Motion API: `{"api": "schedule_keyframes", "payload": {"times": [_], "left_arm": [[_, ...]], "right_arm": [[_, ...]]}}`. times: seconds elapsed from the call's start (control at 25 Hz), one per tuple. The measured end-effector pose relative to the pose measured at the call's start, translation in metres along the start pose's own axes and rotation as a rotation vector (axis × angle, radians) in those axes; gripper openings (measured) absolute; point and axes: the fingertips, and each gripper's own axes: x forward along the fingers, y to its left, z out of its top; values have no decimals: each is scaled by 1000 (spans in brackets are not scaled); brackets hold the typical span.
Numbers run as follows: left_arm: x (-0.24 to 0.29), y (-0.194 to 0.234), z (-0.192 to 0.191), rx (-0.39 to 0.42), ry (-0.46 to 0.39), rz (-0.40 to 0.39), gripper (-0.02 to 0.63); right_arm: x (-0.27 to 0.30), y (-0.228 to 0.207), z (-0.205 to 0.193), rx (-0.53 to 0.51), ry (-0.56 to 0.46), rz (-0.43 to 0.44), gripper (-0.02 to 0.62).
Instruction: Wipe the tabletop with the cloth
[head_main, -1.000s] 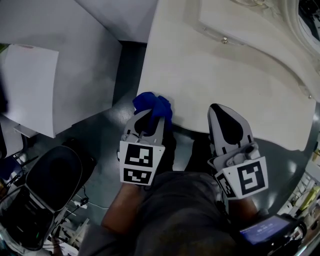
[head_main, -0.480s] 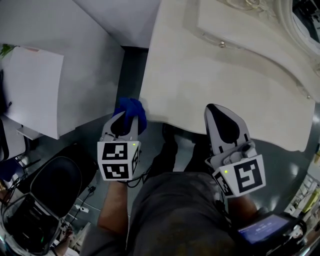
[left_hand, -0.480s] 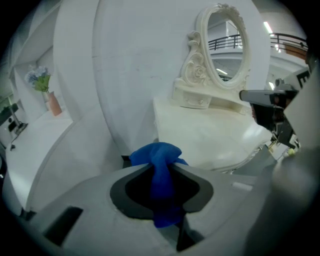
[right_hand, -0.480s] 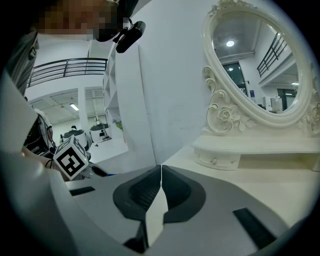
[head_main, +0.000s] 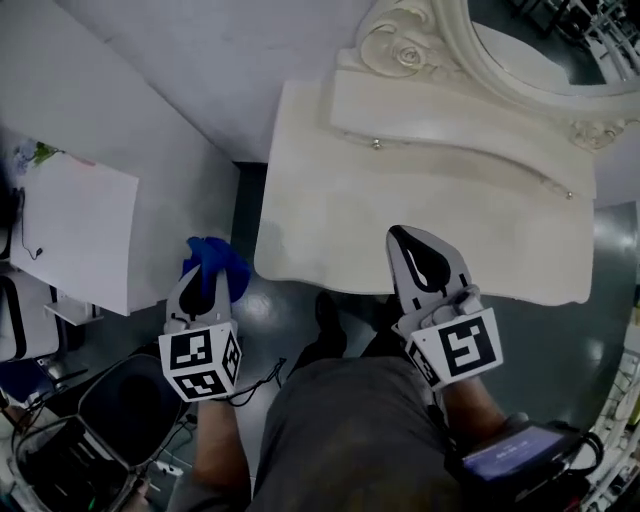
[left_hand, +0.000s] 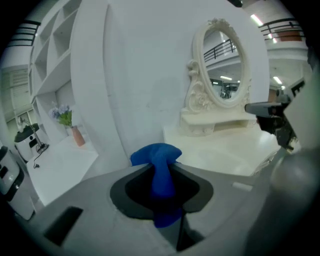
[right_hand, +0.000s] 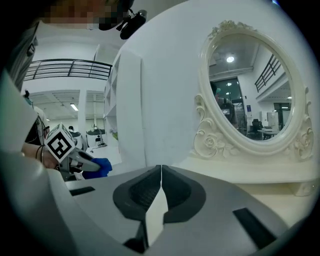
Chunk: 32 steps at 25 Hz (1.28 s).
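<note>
A bunched blue cloth (head_main: 213, 262) sticks out of my left gripper (head_main: 203, 275), which is shut on it and hangs over the floor, left of the cream dressing tabletop (head_main: 400, 215) and clear of it. In the left gripper view the blue cloth (left_hand: 161, 172) fills the gap between the jaws of the left gripper (left_hand: 162, 167). My right gripper (head_main: 418, 262) is shut and holds nothing; it hovers over the tabletop's front edge. In the right gripper view the right gripper (right_hand: 160, 167) has its jaws closed together, and the cloth (right_hand: 97, 167) shows far left.
An ornate oval mirror (head_main: 520, 60) stands at the back of the tabletop. A white shelf unit (head_main: 75, 240) is at the left, a black chair (head_main: 120, 410) below it. Grey floor lies between shelf and table.
My left gripper has carried the cloth off the tabletop's front left corner, to the left and up, over the floor. The right gripper has risen a little. The head view now takes in the mirror.
</note>
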Motion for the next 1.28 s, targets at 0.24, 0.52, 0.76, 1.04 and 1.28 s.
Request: {"api": "schedule_keyframes", "payload": {"times": [0.24, 0.52, 0.76, 1.04, 1.28], "left_arm": [[-35, -84, 135, 66, -357, -52, 91], [-60, -218, 223, 121, -619, -135, 92], [-60, -306, 239, 132, -705, -167, 94], [-47, -340, 238, 178, -663, -155, 94], [-43, -371, 229, 178, -641, -169, 94]], "right_arm": [[-42, -44, 60, -74, -130, -72, 15], [-105, -111, 107, -115, -239, -161, 15], [-141, -157, 101, -100, -279, -247, 15], [-159, -188, 77, -81, -242, -264, 14], [-177, -211, 64, -99, -224, -270, 14]]}}
